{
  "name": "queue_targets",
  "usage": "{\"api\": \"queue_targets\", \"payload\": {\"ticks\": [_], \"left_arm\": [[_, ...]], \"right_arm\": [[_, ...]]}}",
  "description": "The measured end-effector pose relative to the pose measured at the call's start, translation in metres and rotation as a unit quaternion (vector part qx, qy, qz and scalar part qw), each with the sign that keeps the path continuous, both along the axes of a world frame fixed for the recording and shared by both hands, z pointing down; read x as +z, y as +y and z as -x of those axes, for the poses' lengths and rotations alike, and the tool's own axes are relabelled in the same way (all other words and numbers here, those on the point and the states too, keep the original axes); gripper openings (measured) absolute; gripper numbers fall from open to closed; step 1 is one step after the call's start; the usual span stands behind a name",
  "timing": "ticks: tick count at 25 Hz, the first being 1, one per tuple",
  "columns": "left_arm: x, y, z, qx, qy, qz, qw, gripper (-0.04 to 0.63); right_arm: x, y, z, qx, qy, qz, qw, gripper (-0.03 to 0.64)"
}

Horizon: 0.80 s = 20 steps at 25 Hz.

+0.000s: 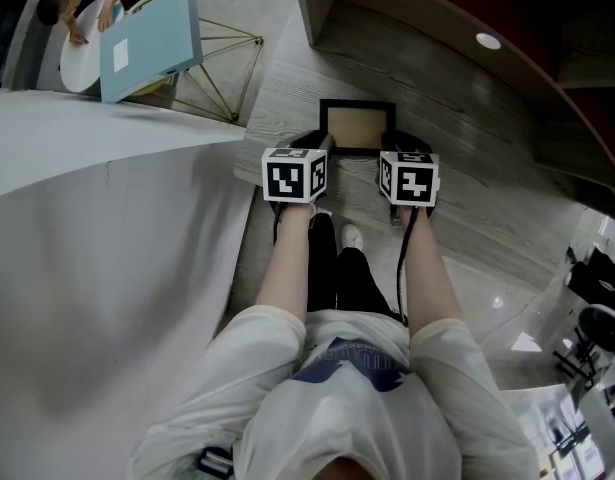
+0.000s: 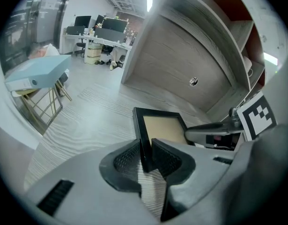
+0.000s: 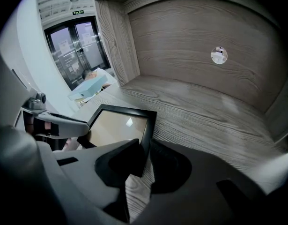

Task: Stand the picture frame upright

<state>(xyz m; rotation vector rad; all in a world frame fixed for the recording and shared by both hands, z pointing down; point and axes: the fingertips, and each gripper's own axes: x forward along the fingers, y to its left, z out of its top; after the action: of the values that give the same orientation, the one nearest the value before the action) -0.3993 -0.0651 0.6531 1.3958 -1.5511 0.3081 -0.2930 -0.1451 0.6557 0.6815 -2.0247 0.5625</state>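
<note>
**Head view:** The left gripper (image 1: 320, 148) and the right gripper (image 1: 399, 150) sit side by side, each topped by its marker cube. They point away from the person at the near edge of the picture frame (image 1: 357, 125). The black frame lies face up on the wood-grain bench (image 1: 457, 198), its tan panel showing. The left gripper meets its near left corner and the right gripper its near right corner. The jaws themselves are hidden under the cubes here.

**Left gripper view:** The left gripper (image 2: 146, 156) has its jaws drawn in to a narrow gap, pinching the left rail of the picture frame (image 2: 162, 128) close to the near corner. The ribbed pads (image 2: 126, 159) sit against either side of the black rail. The rest of the frame stretches away to the far right of the jaws, flat on the bench (image 2: 87, 125). The right gripper (image 2: 211, 135) reaches in from the right at the frame's other side.

**Right gripper view:** The right gripper (image 3: 144, 162) is likewise closed down on the frame's right rail near the corner, one jaw inside and one outside the rail. The picture frame (image 3: 118, 128) extends to the far left of the jaws on the bench (image 3: 204, 116). The left gripper (image 3: 59, 123) is at its left edge.
</note>
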Motion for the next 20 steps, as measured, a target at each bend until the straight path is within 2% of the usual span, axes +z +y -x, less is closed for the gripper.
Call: {"api": "queue_targets", "payload": {"ticks": [10, 20], "left_arm": [[-0.023, -0.012, -0.007, 0.018, -0.010, -0.030, 0.9994, 0.078], [-0.062, -0.049, -0.034, 0.080, -0.024, -0.065, 0.9944, 0.078]], "right_arm": [[-0.027, -0.009, -0.010, 0.030, -0.025, -0.035, 0.999, 0.069], [-0.067, -0.031, -0.047, 0.090, -0.043, -0.068, 0.993, 0.067]]}}
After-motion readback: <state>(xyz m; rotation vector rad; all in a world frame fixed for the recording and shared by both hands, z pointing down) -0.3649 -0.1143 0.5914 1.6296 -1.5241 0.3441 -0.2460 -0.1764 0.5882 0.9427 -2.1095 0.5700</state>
